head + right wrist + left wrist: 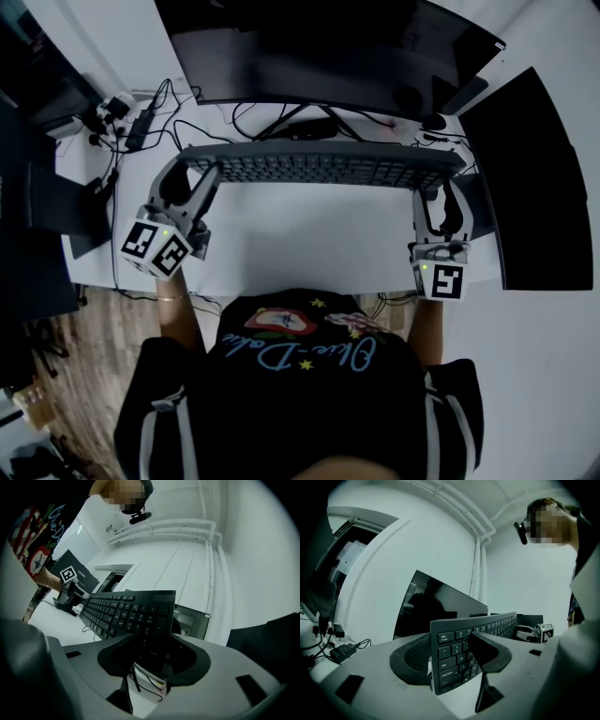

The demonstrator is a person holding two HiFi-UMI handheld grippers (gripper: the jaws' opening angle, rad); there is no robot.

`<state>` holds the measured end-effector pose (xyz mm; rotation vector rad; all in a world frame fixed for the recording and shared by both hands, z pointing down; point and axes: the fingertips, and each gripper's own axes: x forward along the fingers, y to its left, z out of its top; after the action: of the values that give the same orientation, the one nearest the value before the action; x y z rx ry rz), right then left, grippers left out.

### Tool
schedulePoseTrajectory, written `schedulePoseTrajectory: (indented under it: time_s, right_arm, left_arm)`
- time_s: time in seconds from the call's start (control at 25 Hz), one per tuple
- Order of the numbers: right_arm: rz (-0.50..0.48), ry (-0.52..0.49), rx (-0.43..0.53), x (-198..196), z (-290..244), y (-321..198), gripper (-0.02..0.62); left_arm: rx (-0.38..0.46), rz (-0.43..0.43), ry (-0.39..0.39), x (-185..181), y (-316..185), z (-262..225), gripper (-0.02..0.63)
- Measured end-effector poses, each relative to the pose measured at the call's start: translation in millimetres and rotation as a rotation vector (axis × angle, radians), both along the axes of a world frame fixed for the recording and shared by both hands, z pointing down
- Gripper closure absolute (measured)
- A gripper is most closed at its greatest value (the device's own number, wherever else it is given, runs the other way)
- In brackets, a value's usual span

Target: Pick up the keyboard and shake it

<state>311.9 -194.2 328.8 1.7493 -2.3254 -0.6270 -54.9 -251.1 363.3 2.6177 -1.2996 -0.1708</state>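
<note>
A black keyboard hangs lifted off the white desk, tipped on its long edge in front of the monitor. My left gripper is shut on its left end. In the left gripper view the pads press on the keyboard beside the esc and tab keys, with my left gripper clamped across the board. My right gripper is shut on the right end. In the right gripper view the number-pad end of the keyboard sits squeezed in my right gripper.
A wide dark monitor stands just behind the keyboard. A black mat lies to the right. Cables and a power adapter clutter the back left, next to dark equipment. The person's torso is close to the desk's front edge.
</note>
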Motion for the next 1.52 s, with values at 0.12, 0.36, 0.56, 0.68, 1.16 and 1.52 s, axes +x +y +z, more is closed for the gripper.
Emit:
schedulePoseTrajectory:
  time_s: [0.12,0.36,0.56,0.68,1.16,1.52]
  right_arm:
    - [-0.008,-0.018,-0.038,-1.8,13.0,-4.5,0.411]
    - [-0.016,-0.054,-0.139,3.1,46.7,-10.5,0.413]
    - [-0.024,-0.124,-0.202,5.6,72.3,-11.6,0.42]
    - [-0.02,-0.149,-0.247,6.3,87.6,-11.1,0.422]
    - [0.007,-0.232,-0.417,7.0,142.6,-13.7,0.426]
    - [0.034,-0.292,-0.533,11.5,184.0,-10.3,0.428]
  left_arm:
    - [-0.044,-0.002,-0.001,-1.9,-3.5,15.1,0.364]
    - [-0.126,-0.005,-0.019,1.0,-4.8,44.6,0.364]
    - [-0.198,0.001,-0.029,3.3,-3.0,73.6,0.364]
    - [-0.24,0.002,-0.037,3.1,0.4,90.4,0.364]
    - [-0.393,0.015,-0.059,4.4,1.5,148.0,0.364]
    - [-0.486,0.029,-0.1,8.9,-1.5,179.4,0.364]
